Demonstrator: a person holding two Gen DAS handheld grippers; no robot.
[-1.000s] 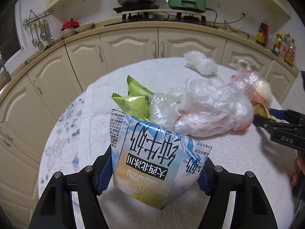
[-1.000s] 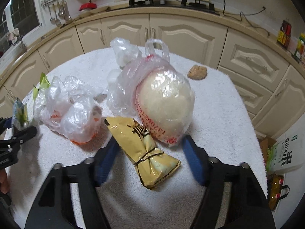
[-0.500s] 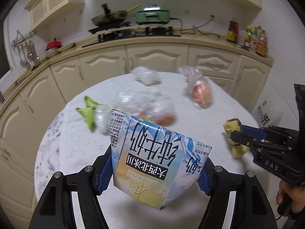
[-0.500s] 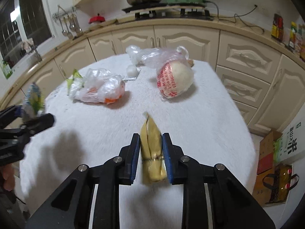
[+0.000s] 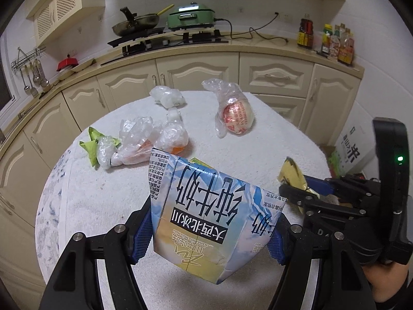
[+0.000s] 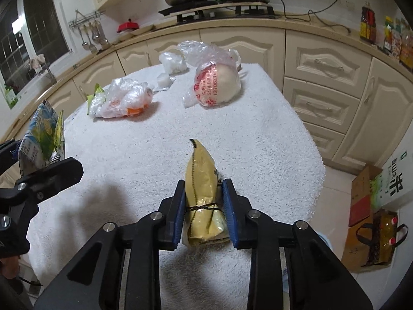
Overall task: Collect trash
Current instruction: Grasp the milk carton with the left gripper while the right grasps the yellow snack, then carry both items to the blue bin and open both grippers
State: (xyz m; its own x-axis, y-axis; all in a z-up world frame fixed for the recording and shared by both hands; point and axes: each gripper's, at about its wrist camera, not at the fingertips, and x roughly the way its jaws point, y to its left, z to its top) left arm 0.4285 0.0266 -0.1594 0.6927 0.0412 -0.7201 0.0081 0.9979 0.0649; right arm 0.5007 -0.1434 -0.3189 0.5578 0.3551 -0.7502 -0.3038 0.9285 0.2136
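Both hands are loaded right now. The left gripper [image 5: 210, 235] is clamped on a flattened milk carton [image 5: 209, 214], held up off the table [image 6: 232, 134]. The right gripper [image 6: 205, 211] is pinched tight on a yellow snack packet [image 6: 204, 193] tied round with a thin band, also lifted clear.

Handling guess: the carton looks empty and light, stiff-ish cardboard that creases, so squeezing across the flat sides works fine. The packet is crinkly and probably slippery, so grabbing it at the banded middle seems the safe spot.

Count of what's left on the table: one tied bag with a round pale lump [image 6: 216, 85], one crumpled clear bag with orange bits [image 6: 124, 100], one green wrapper [image 5: 94, 144] tucked against it, and one wad of clear plastic [image 5: 167, 97] at the far side. All soft and light, I'd say; grab the bunched tops.
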